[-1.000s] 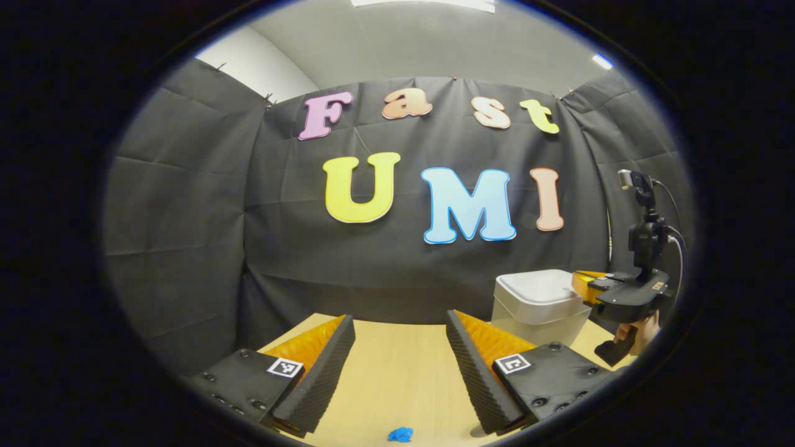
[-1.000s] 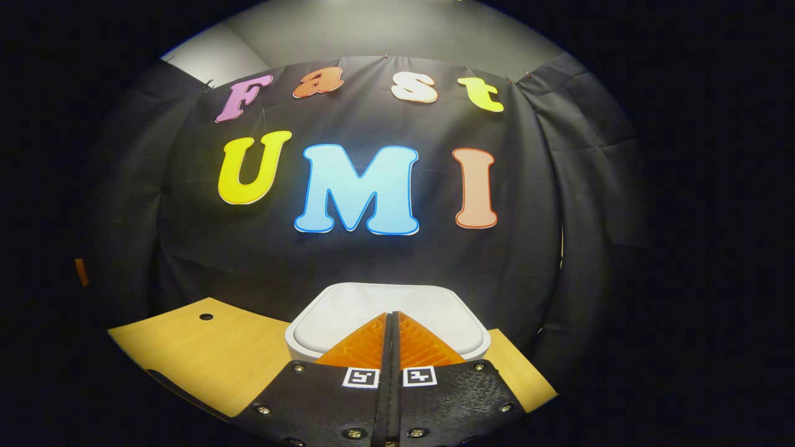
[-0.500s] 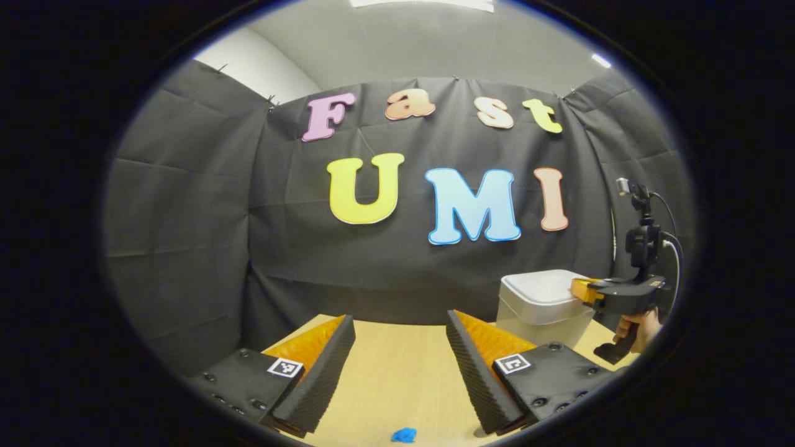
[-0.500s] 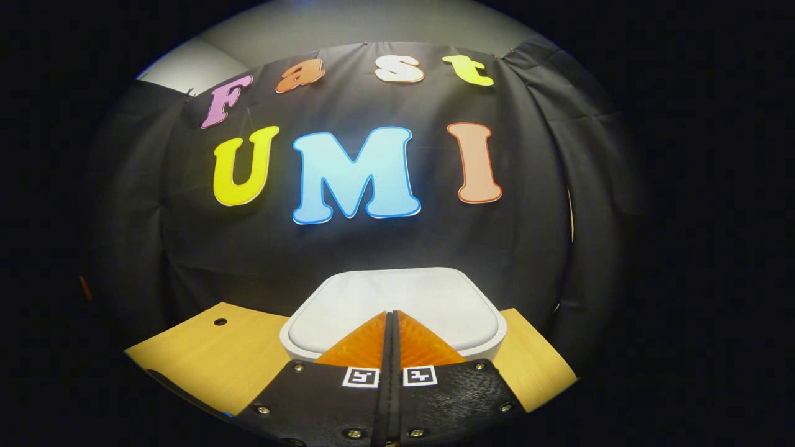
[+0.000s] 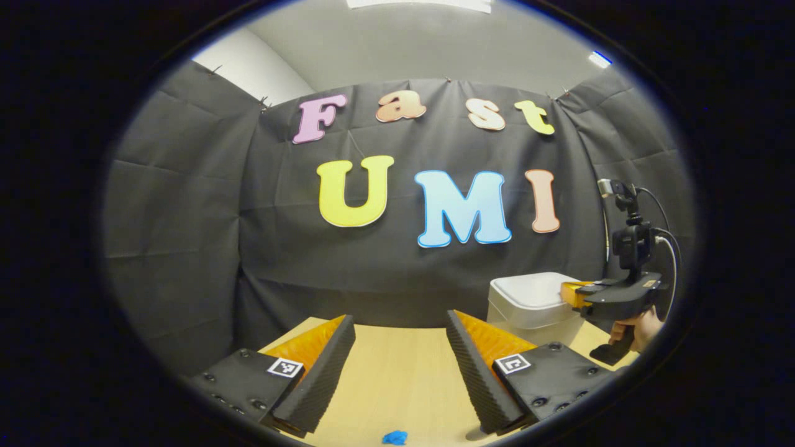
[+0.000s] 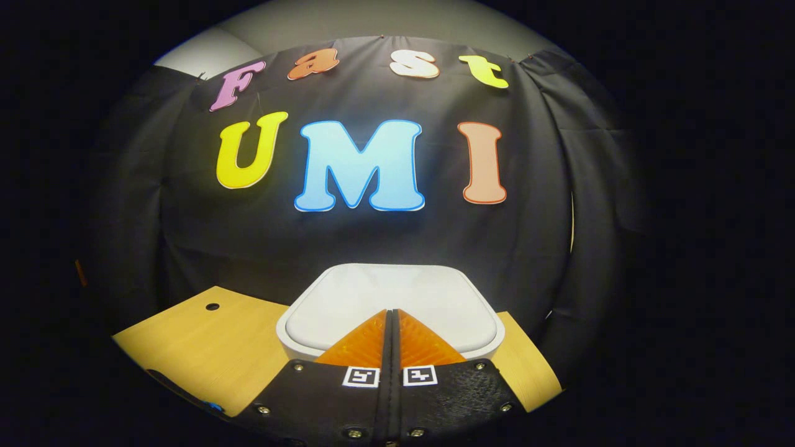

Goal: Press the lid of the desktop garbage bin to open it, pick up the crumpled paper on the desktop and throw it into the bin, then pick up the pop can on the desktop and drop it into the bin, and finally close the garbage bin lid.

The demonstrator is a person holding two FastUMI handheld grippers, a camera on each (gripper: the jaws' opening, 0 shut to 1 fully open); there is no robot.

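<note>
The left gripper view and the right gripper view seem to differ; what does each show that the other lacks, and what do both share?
The left gripper view alone has the left gripper open over bare desktop, a small blue scrap at the near edge, and a hand holding the right gripper at the bin from the side. The right gripper view alone has that gripper's fingers pressed together, tips over the closed lid, and a small hole in the desktop. Both share the white garbage bin and the wooden desktop.
</note>
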